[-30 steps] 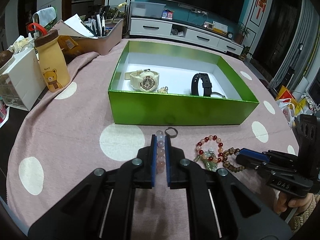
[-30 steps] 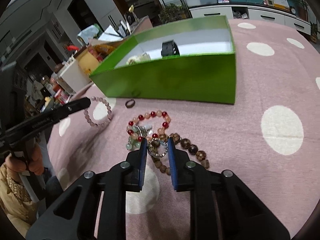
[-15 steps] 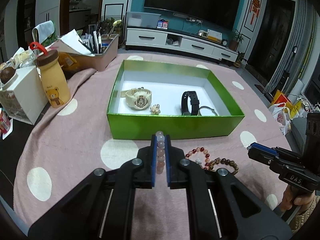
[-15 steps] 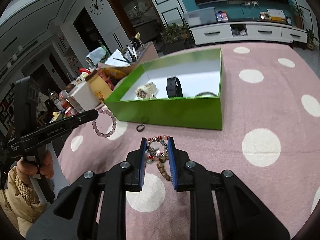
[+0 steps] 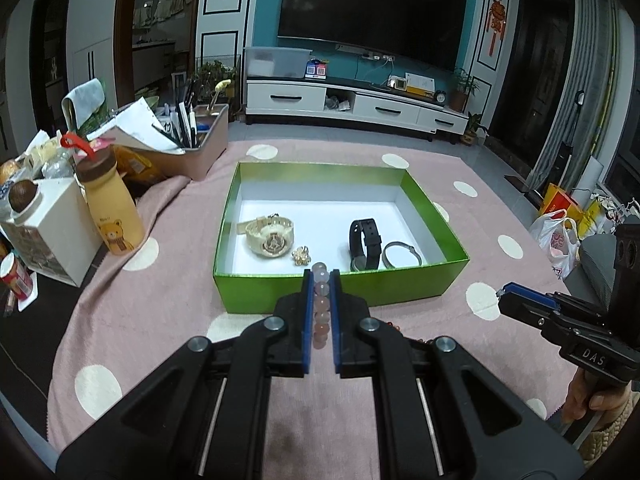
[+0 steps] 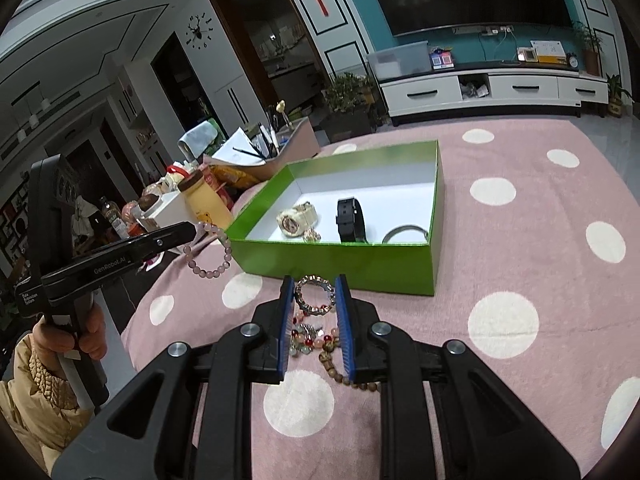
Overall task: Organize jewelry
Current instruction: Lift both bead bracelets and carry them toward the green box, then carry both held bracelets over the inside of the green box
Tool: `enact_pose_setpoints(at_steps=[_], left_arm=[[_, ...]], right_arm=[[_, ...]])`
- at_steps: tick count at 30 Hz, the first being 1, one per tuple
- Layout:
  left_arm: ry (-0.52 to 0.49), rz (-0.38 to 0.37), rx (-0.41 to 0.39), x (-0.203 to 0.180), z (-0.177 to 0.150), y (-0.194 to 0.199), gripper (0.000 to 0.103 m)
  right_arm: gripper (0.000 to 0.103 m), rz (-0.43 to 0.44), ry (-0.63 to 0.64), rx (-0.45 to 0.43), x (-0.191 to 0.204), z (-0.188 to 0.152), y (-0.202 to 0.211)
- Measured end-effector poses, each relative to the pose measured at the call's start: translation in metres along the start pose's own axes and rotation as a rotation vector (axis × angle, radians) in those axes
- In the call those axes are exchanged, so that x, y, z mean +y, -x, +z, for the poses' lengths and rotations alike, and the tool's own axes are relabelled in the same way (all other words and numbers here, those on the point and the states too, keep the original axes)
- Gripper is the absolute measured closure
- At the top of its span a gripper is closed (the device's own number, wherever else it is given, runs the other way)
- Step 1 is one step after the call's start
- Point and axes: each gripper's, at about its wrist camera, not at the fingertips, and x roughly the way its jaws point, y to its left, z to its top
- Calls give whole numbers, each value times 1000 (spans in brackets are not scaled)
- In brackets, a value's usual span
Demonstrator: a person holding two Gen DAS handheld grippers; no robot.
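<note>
Above the pink bench (image 5: pixel 168 288), left tongs (image 5: pixel 320 292) pinch a pink bead bracelet (image 6: pixel 212 250); right tongs (image 6: pixel 315 300) clamp a sparkly ring bracelet (image 6: pixel 315 295). Both look light, limp and slippery, best pinched across beads. Green box (image 5: pixel 340 288) sits beyond.

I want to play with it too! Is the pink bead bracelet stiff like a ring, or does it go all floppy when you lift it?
Probably floppy: the pink bead bracelet droops in a loose loop below the left gripper, which pinches only a few beads. It looks light, since that small pinch carries it. Set down loose, its round beads might roll a little.
</note>
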Motion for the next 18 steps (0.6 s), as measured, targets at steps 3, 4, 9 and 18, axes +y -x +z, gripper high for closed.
enact_pose_setpoints(at_steps=[3,4,9,18], left_arm=[[-11,4,-10,-4,7,1,96],[-16,5,-17,-5,9,2,96],[-33,1,-36,-14,21,3,96],[-55,-6,-57,-25,42,-3,96]], right_arm=[[82,3,4,-20,1,7,3],[82,4,7,-25,2,9,3],[82,2,24,-56,4,22,5],[82,-7,36,-91,1,41,5]])
